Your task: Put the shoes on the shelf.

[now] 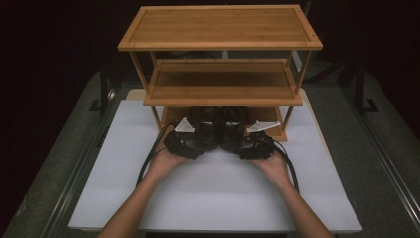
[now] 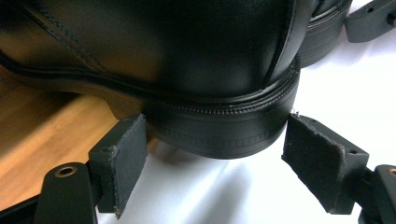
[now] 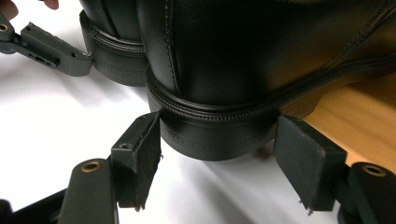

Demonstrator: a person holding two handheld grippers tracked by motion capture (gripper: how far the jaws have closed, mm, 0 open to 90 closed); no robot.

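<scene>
A: Where are the shoes?
B: Mid-frame, left shoe (image 1: 207, 130) and right shoe (image 1: 232, 130), toes under the rack (image 1: 220, 84).
A: Grippers?
B: Left hand-held gripper (image 2: 212, 154) and right hand-held gripper (image 3: 217, 151) each straddle a heel, pads slightly apart from it.

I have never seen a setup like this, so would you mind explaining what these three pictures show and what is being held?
A person sits at a table covered in white and holds a hand-operated two-jaw tool in each hand. The high view looks down from above: the left gripper and right gripper reach toward a wooden shelf rack. A pair of black leather shoes stands at its bottom shelf, heels toward the person. The other two pictures come from cameras on the grippers themselves. The left gripper view shows its pads on either side of the left shoe's heel; the right gripper view shows the same at the right shoe's heel. The pads seem to touch or nearly touch; a firm grip is not certain.
</scene>
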